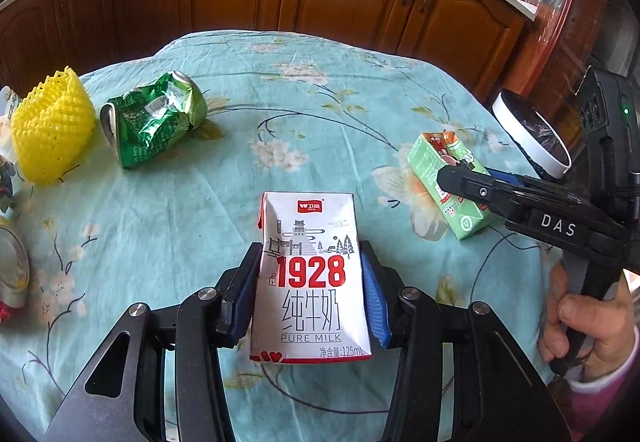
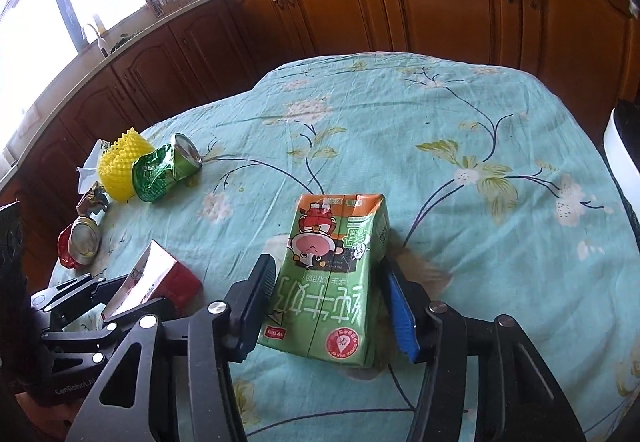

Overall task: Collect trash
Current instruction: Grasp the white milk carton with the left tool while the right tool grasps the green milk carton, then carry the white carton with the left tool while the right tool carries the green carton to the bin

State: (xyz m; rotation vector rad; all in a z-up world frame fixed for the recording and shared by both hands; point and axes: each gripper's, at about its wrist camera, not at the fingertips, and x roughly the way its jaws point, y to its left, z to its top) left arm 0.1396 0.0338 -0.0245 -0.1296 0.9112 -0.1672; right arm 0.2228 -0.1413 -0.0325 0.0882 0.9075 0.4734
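The white milk carton point(image 1: 310, 278) sits clamped in the left gripper point(image 1: 310, 282), while the right gripper point(image 2: 332, 306) squeezes the green milk carton point(image 2: 332, 278) on the floral tablecloth point(image 2: 440, 146).

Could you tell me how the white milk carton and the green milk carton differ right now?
The white milk carton bears a red 1928 and PURE MILK; the green milk carton shows a cartoon figure. The white one sits in the left gripper, the green one between the right gripper's fingers. Both are small drink cartons over the floral tablecloth.
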